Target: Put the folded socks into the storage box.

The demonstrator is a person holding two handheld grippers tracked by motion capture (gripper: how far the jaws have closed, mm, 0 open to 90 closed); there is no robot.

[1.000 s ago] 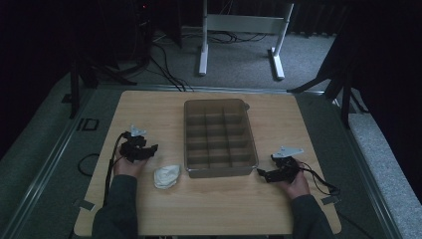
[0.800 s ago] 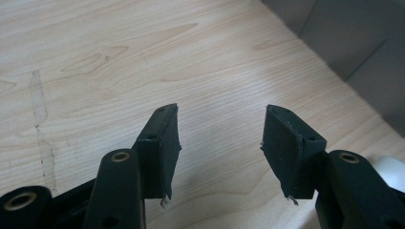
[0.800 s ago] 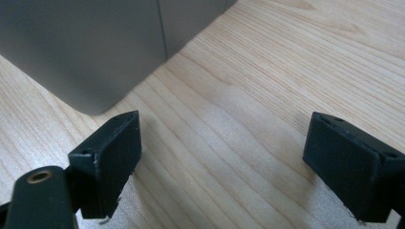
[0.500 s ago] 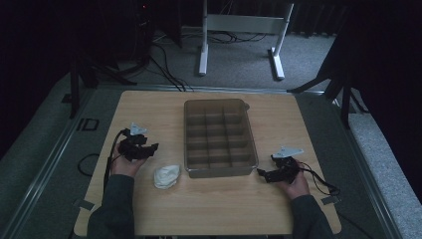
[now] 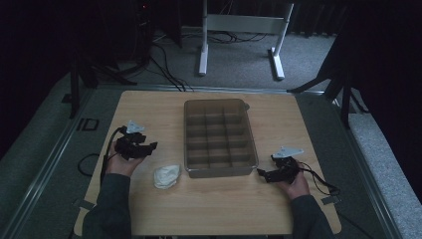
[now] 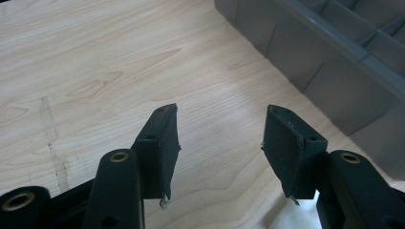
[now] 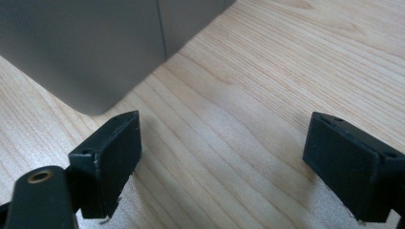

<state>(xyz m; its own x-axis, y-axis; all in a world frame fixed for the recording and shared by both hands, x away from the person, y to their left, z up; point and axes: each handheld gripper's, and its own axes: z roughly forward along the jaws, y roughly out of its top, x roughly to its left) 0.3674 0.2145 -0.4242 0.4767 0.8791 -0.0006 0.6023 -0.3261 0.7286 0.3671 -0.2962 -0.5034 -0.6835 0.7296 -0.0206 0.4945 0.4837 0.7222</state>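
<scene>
The right claw [image 7: 222,162] stands wide apart over bare wooden tabletop [image 7: 286,62], nothing between; the grey bin's corner [image 7: 95,52] sits just ahead.

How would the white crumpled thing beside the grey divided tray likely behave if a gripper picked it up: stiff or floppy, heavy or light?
The white crumpled thing shows soft folds and an uneven outline, so it is probably floppy and would sag from the jaws. It lies low and flattened on the table, so it looks light and unlikely to roll. Its material cannot be told from the high view.
</scene>
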